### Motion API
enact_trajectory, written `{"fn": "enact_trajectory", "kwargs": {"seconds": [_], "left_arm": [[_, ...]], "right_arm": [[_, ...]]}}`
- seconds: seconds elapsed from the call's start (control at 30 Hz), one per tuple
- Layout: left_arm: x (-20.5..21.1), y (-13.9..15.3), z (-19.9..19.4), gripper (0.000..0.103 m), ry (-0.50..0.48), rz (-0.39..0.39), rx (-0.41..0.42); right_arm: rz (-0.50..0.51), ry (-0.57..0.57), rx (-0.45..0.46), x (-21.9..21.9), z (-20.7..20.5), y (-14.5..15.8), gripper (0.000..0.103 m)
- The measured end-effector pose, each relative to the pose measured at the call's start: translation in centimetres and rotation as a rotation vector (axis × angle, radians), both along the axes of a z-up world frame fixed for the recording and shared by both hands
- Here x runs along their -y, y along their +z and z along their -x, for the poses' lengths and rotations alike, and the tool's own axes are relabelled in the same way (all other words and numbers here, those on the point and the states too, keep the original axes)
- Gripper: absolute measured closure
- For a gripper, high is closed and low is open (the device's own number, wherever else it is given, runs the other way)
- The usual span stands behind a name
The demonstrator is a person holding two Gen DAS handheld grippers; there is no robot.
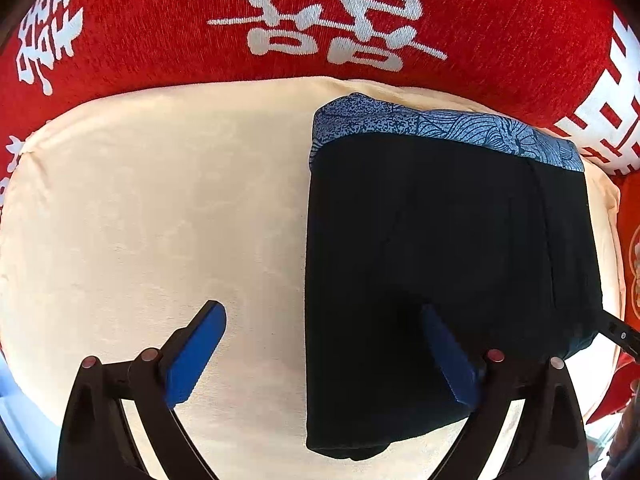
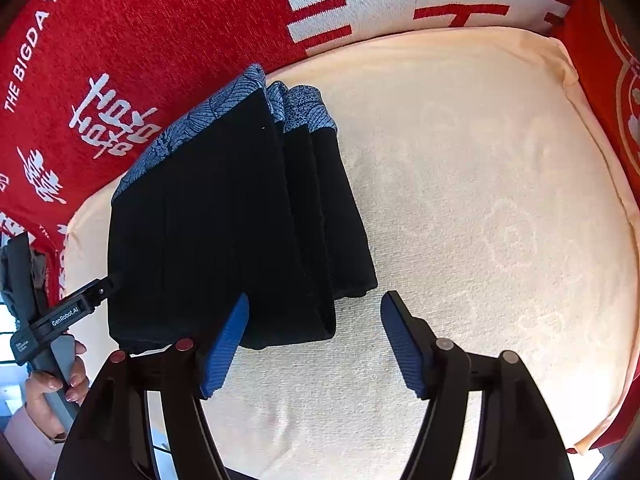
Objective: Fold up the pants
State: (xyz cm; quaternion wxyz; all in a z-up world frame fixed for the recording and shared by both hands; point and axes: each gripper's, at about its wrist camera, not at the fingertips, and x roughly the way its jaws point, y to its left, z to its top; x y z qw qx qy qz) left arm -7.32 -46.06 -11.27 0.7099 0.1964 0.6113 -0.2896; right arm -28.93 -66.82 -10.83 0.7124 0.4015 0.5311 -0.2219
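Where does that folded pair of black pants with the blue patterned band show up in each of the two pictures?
Left wrist view: the pants fill the right half, blue patterned band at their top.
Right wrist view: the pants lie left of centre, band at upper left.
Shared landmark: the cream cushion they lie on, with the red blanket behind it in both views.

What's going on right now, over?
Left hand-held gripper open, empty. Right hand-held gripper open, empty. Pants folded on cushion. Nothing in the way.
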Motion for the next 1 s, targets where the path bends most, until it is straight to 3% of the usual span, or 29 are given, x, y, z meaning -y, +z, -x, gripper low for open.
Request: {"fn": "enact_trajectory", "kwargs": {"seconds": [0.3, 0.57, 0.8, 1.0], "left_arm": [[0.4, -0.7, -1.1, 0.005, 0.002, 0.028, -0.059], [0.1, -0.4, -3.0, 0.005, -0.009, 0.099, -0.115], [1.7, -1.1, -5.3, 0.005, -0.034, 0.159, -0.222], [3.8, -3.4, -6.4, 0.005, -0.112, 0.194, -0.296]], "right_arm": [[-0.04, 0.006, 0.033, 0.6, 0.5, -0.1, 0.023], [-0.099, 0.021, 0.16, 2.1, 0.7, 0.6, 0.016], [-0.161, 0.046, 0.157, 5.0, -0.2, -1.2, 0.015], [-0.302, 0.087, 0.231, 7.4, -1.8, -4.0, 0.015]]}}
